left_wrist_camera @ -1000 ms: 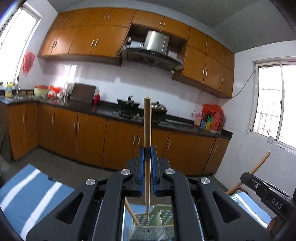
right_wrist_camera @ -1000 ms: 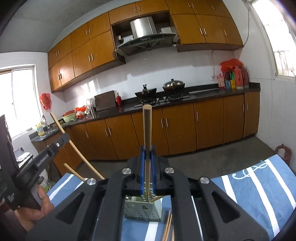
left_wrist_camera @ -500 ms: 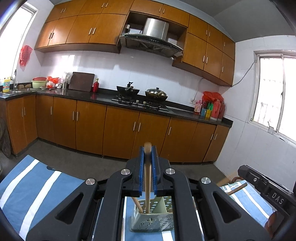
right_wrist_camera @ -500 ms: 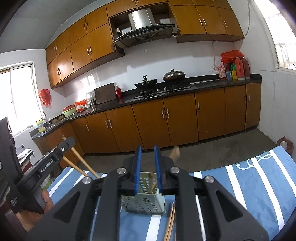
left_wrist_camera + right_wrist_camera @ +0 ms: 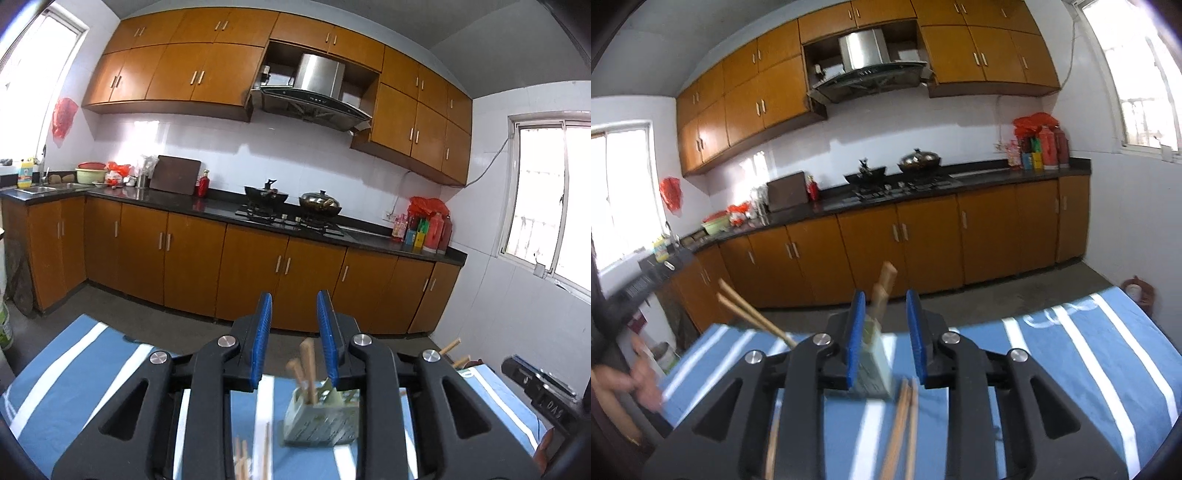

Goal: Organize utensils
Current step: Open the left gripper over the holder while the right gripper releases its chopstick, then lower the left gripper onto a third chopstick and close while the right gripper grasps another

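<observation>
A pale green perforated holder [image 5: 321, 417] stands on the blue striped cloth [image 5: 92, 369] with wooden chopsticks [image 5: 306, 360] upright in it. My left gripper [image 5: 294, 343] is just in front of it. Its blue-padded jaws are opening with nothing pressed between them. In the right wrist view the same holder [image 5: 875, 369] sits past the right gripper [image 5: 885, 339]. That gripper's jaws are also opening, and they are free of the chopstick [image 5: 884, 284] that stands beyond them. Two more chopsticks [image 5: 753, 317] lean out to the left. The view is blurred.
Loose chopsticks [image 5: 905, 417] lie on the cloth [image 5: 1089, 369] near the holder, and more loose chopsticks [image 5: 240, 458] show under the left gripper. The right gripper's body [image 5: 546, 391] is at the right edge. A hand [image 5: 642, 380] holds the left gripper [image 5: 646, 273]. Kitchen cabinets [image 5: 258, 266] run behind.
Both grippers held a chopstick upright above the holder. The chopsticks went down into it, both pairs of jaws spread apart, and the grippers have pulled back from the holder.
</observation>
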A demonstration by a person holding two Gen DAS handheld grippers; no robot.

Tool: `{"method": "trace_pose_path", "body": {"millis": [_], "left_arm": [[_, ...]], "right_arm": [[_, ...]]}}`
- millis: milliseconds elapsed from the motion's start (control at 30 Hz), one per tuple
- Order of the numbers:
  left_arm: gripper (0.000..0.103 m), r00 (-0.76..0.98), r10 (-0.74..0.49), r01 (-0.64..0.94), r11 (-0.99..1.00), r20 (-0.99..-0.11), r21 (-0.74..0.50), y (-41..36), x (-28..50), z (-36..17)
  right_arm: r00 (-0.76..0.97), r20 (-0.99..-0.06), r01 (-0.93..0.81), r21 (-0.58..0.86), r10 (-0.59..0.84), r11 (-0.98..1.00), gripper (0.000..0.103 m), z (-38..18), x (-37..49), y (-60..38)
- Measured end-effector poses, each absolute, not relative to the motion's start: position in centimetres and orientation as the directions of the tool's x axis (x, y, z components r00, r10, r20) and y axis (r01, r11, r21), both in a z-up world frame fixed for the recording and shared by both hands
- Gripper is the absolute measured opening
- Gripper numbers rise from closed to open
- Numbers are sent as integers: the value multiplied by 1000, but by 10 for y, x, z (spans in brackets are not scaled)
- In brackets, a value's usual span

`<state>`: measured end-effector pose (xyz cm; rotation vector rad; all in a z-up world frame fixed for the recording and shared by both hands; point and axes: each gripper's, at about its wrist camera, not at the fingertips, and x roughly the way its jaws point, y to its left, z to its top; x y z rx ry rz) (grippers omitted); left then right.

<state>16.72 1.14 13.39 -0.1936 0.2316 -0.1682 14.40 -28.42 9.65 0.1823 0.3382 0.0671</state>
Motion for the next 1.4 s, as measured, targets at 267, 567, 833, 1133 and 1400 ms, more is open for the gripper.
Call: {"method": "trace_pose_path", "body": {"millis": [267, 567, 833, 1133, 1400], "left_arm": [[27, 914, -116, 67, 988, -389, -137, 41, 141, 70], [27, 775, -115, 34, 989, -621, -141, 52, 142, -21], [27, 714, -153, 62, 986, -683, -156, 45, 141, -52], [26, 656, -197, 124, 980, -728, -154, 27, 140, -70], [19, 608, -177, 159, 982, -774, -100, 13, 142, -85]], "right_arm": [[817, -574, 61, 183, 57, 981, 26, -4, 137, -300], [661, -741, 24, 178, 118, 984, 25, -86, 151, -264], [617, -783, 25, 116, 76, 993, 17, -108, 162, -251], [624, -782, 158, 125, -1, 980, 8, -107, 165, -283], [627, -779, 145, 109, -6, 984, 8, -109, 164, -283]]}}
